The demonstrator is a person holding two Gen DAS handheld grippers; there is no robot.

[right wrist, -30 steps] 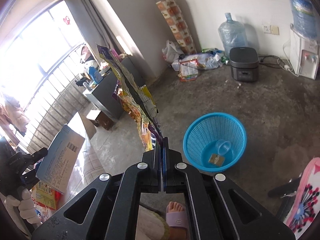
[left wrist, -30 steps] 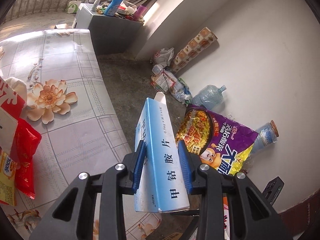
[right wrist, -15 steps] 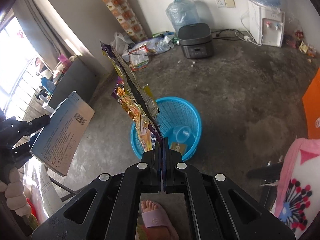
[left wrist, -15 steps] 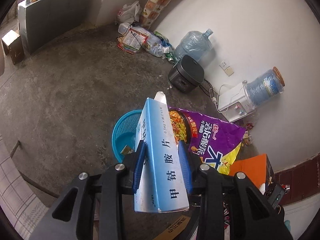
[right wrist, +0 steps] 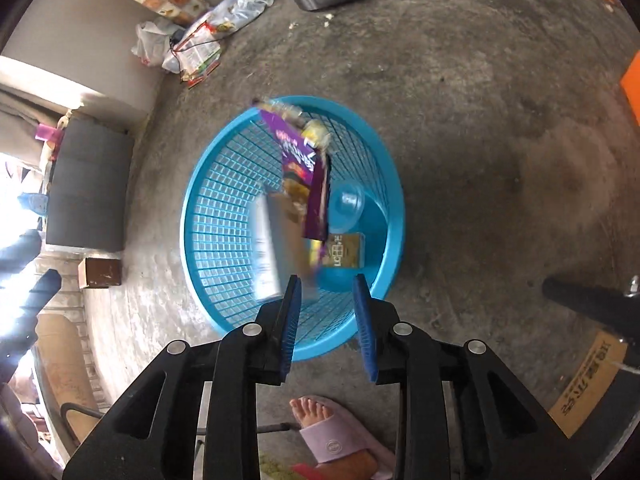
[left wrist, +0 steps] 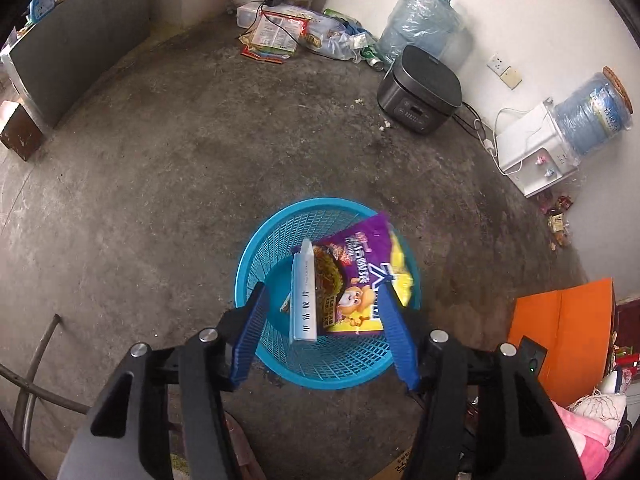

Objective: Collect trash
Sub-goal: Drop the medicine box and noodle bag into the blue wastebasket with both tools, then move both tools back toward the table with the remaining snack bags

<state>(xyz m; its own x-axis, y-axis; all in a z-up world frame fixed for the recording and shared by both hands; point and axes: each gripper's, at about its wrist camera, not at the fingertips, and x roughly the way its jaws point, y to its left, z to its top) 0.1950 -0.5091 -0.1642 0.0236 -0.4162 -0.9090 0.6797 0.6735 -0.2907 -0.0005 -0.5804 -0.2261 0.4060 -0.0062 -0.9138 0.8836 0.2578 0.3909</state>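
A blue mesh basket (left wrist: 256, 256) (right wrist: 216, 220) stands on the concrete floor below both grippers. My left gripper (left wrist: 322, 304) hangs over it, jaws opening, nothing pressed between the pads. A pale blue medicine box (left wrist: 303, 292) (right wrist: 266, 256) drops free into the basket, blurred. My right gripper (right wrist: 326, 288) is also over the basket with jaws opening, and the purple noodle wrapper (right wrist: 298, 160) (left wrist: 362, 276) falls clear of its pads. A clear plastic cup (right wrist: 346, 202) and a small gold packet (right wrist: 346, 250) lie on the basket's bottom.
A black rice cooker (left wrist: 420, 96), a large water bottle (left wrist: 420, 24) and a litter pile (left wrist: 280, 36) line the far wall. A white water dispenser (left wrist: 532, 152) stands right. An orange box (left wrist: 560, 332) is near right. A person's sandalled foot (right wrist: 332, 432) is just behind the basket.
Both grippers came down over the basket and opened. The medicine box left the left jaws and the purple wrapper left the right jaws; both are dropping into the basket.
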